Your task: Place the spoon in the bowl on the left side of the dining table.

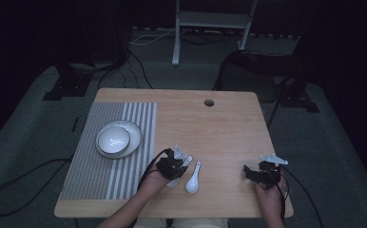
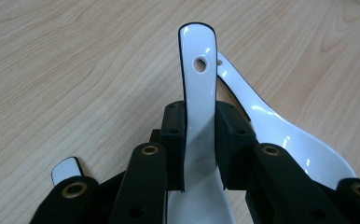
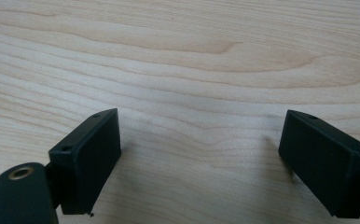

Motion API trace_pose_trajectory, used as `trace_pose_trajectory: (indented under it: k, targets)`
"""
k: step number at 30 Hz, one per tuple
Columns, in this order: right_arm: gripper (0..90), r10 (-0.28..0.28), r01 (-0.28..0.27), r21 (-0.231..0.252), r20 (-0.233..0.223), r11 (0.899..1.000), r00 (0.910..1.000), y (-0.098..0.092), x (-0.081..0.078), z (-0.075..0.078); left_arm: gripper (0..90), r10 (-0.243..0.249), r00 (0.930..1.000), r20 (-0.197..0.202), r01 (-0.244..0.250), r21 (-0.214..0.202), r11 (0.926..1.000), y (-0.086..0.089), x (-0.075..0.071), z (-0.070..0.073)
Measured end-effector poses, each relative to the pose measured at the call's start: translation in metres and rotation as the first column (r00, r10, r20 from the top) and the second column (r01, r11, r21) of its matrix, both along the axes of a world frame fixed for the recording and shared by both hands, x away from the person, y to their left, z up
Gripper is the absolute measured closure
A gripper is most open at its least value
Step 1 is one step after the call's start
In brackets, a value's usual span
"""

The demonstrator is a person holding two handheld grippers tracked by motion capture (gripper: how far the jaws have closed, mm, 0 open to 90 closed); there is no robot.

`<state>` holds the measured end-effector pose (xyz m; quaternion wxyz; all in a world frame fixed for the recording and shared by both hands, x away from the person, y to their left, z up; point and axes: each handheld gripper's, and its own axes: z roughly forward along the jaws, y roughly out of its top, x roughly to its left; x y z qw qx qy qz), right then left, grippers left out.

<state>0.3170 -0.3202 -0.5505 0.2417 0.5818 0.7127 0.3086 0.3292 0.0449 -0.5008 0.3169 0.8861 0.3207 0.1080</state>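
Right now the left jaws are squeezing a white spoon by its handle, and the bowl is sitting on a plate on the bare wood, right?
Not quite. The left gripper does squeeze a white spoon by its handle, and the bowl does sit on a plate. But the plate is on the striped mat, not on bare wood. The high view shows it.
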Motion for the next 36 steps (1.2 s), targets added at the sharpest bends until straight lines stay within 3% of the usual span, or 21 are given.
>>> trace_pose_trajectory:
  k: [11,12,13,15,26,36]
  targets:
    - [12.2,0.0,0.0,0.0,0.0,1.0,1.0,0.0,0.0,0.0,75.3,0.003,0.9995,0.031,-0.002,-0.035,0.9994,0.005,0.0,0.016]
    - [12.2,0.0,0.0,0.0,0.0,1.0,1.0,0.0,0.0,0.0,76.7,0.01,0.9993,0.036,-0.008,-0.043,0.9991,0.006,-0.001,0.018]
    - [12.2,0.0,0.0,0.0,0.0,1.0,1.0,0.0,0.0,0.0,84.3,0.015,0.9991,0.04,-0.012,-0.064,0.9979,0.009,-0.001,0.023]
    - [12.2,0.0,0.0,0.0,0.001,1.0,1.0,0.0,0.0,0.0,85.3,0.021,0.9987,0.047,-0.018,-0.074,0.9971,0.01,-0.001,0.026]
    - [12.2,0.0,0.0,0.0,0.0,1.0,1.0,0.0,0.0,0.0,85.4,0.027,0.9969,0.074,-0.021,-0.083,0.9963,0.022,0.0,0.04]
    - [12.2,0.0,0.0,0.0,0.0,1.0,1.0,0.0,0.0,0.0,85.3,0.079,0.991,0.108,-0.069,-0.099,0.9927,0.042,0.004,0.053]
